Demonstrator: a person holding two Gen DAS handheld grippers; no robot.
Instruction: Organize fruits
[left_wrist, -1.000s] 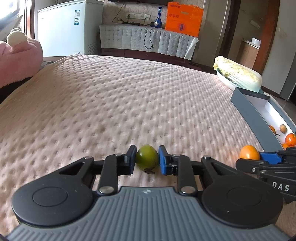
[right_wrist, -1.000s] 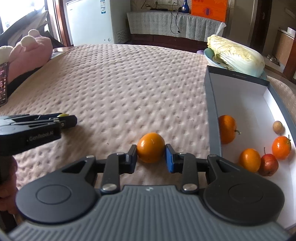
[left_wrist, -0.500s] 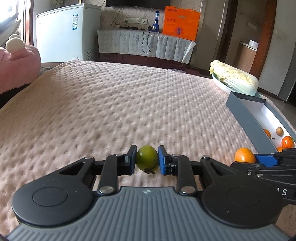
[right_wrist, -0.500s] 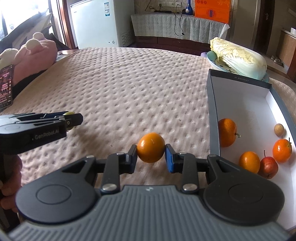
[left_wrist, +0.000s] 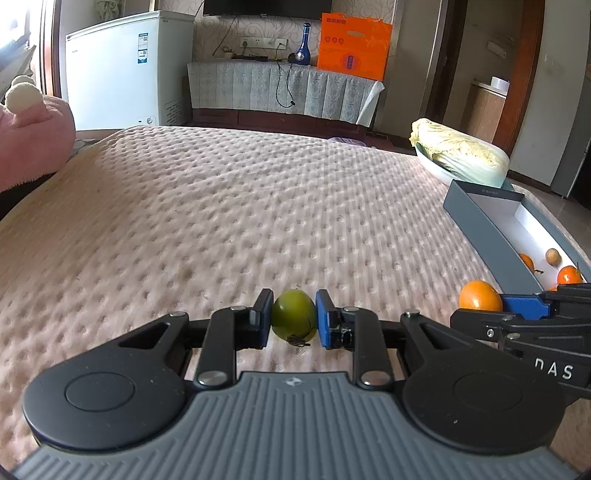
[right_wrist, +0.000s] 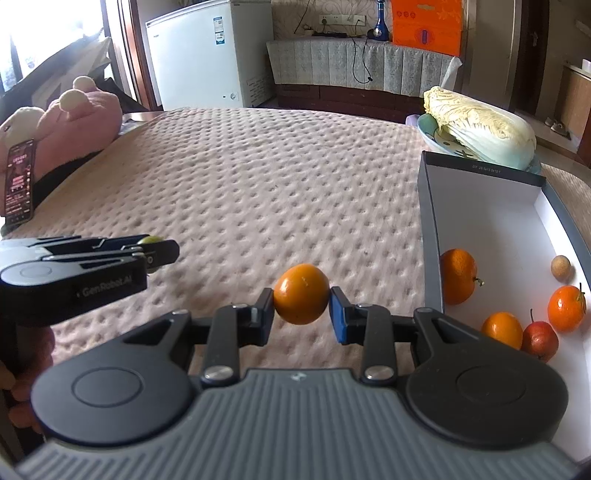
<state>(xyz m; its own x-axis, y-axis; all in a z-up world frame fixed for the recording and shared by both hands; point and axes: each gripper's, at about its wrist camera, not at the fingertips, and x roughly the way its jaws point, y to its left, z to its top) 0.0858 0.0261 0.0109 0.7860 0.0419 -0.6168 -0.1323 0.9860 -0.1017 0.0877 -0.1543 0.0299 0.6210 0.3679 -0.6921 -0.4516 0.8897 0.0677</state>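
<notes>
Green fruit (left_wrist: 294, 314) sits pinched in the left tool (left_wrist: 294, 317), orange (right_wrist: 301, 293) in the right tool (right_wrist: 301, 310), both angled downward.

Daylight floods in from the blown-out window (right_wrist: 55, 33) at left; sharp frames, fisheye-bent edges.

1. Bedspread (left_wrist: 221, 206): pinkish cloth, dimpled, matt.
2. Box (right_wrist: 430, 229): grey card walls, smooth white inside.
3. Left gripper (left_wrist: 294, 317): matt black plastic, blue pads, bright metal rivets.
4. Green fruit (left_wrist: 294, 318): smooth, faintly glossy.
5. Orange (right_wrist: 301, 293): glossy, finely pitted.
6. Plush toy (right_wrist: 79, 122): fuzzy pink cloth.
</notes>
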